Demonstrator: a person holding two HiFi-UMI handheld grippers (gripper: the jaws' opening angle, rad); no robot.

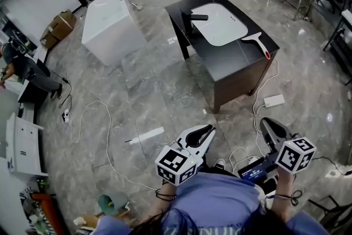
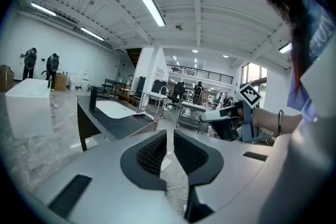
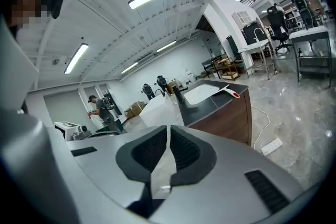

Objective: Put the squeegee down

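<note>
The squeegee (image 1: 256, 40), white with a red-tipped handle, lies flat on the black vanity counter (image 1: 236, 66) beside its white basin (image 1: 220, 23), untouched. It shows far off in the right gripper view too, as the squeegee (image 3: 231, 92) on the counter's corner. Both grippers hang near my body, well away from the counter, over the floor. My left gripper (image 1: 205, 131) (image 2: 170, 136) has its jaws drawn together to a thin slit with nothing in it. My right gripper (image 1: 269, 123) (image 3: 168, 131) is shut and holds nothing.
A black faucet (image 1: 193, 20) stands at the basin's left. A white tub (image 1: 110, 27) sits on the floor beyond. Cables and a power strip (image 1: 274, 100) lie on the marble floor between me and the vanity. Cardboard boxes (image 1: 58, 27) and a person (image 1: 22, 66) are at the left.
</note>
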